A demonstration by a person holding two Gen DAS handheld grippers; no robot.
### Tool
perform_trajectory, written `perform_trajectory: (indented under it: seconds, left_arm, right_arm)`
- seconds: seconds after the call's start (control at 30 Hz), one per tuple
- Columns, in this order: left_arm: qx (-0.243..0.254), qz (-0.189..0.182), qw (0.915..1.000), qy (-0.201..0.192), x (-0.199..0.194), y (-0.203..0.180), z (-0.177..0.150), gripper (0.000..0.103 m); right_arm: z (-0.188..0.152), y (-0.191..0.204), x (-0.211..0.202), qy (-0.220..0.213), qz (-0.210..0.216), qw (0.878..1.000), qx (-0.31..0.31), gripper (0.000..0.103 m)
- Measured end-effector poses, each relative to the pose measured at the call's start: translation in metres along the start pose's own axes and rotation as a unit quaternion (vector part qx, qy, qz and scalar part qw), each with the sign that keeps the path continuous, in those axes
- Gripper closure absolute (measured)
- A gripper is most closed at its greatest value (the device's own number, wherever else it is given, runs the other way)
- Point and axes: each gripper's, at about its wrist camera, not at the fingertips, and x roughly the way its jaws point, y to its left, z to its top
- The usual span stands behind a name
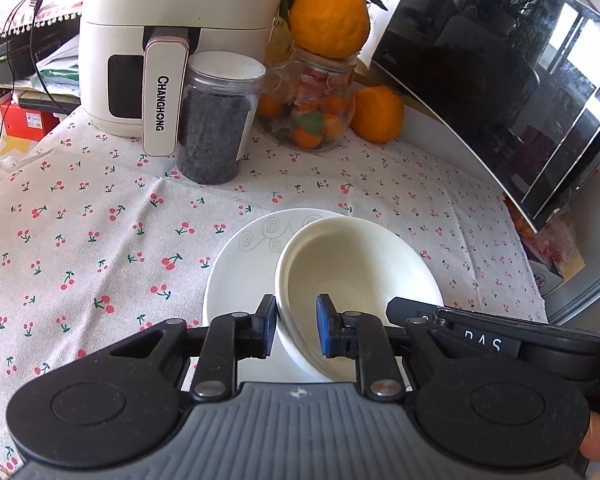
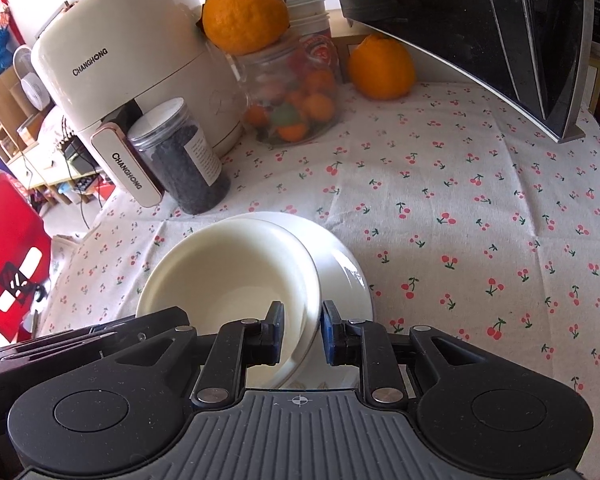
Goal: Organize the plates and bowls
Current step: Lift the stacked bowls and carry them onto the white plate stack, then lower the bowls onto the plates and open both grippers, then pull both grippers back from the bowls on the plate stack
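Observation:
A white bowl (image 1: 352, 264) sits tilted on a white plate (image 1: 243, 280) with grey swirl marks, on the cherry-print tablecloth. My left gripper (image 1: 295, 330) straddles the bowl's left rim, one pad outside and one inside, with a gap to the inner pad. My right gripper (image 2: 302, 334) straddles the bowl's (image 2: 227, 280) right rim above the plate (image 2: 340, 276), its jaws slightly apart from the wall. The right gripper's body shows at the right in the left wrist view (image 1: 480, 340).
A white air fryer (image 1: 171, 40), a jar of dark contents (image 1: 215, 120), a glass jar of sweets (image 1: 316, 108) with an orange (image 1: 328, 16) on top, another orange (image 1: 378, 114) and a black microwave (image 1: 500, 92) stand at the back. A red chair (image 2: 7, 256) stands left of the table.

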Motion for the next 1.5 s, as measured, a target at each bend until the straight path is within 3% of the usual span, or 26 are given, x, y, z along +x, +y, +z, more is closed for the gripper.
perform_trajectory:
  seconds: [0.73,0.87,1.07,1.13,1.2,1.33,1.5]
  left_arm:
    - [0.024,0.028,0.9992,-0.015,-0.002,-0.003,0.001,0.08]
    - [0.028,0.032,0.9989,-0.019,-0.004,-0.003,0.001,0.075]
    - [0.029,0.036,0.9985,-0.03,-0.016,-0.004,0.001,0.053]
    - [0.038,0.041,0.9975,-0.042,-0.025,-0.007,-0.001,0.042]
    - [0.042,0.042,0.997,-0.049,-0.032,-0.007,-0.003,0.032]
    - [0.038,0.044,0.997,-0.051,-0.045,-0.002,-0.016,0.014]
    - [0.069,0.066,0.9949,-0.032,-0.048,-0.005,-0.037,0.003]
  right_arm:
    - [0.0,0.0,0.001,0.005,-0.005,1.0,-0.008,0.082]
    - [0.001,-0.001,-0.003,0.006,-0.01,1.0,-0.014,0.082]
    - [-0.001,-0.003,-0.024,-0.01,-0.015,0.999,-0.047,0.068]
    - [-0.002,-0.007,-0.036,-0.022,-0.009,0.998,-0.051,0.056]
    - [-0.004,-0.012,-0.047,-0.031,-0.003,0.998,-0.051,0.033]
    - [-0.018,-0.021,-0.062,-0.025,-0.001,0.998,-0.054,0.027]
    - [-0.052,-0.018,-0.068,0.003,0.008,0.997,-0.079,0.024]
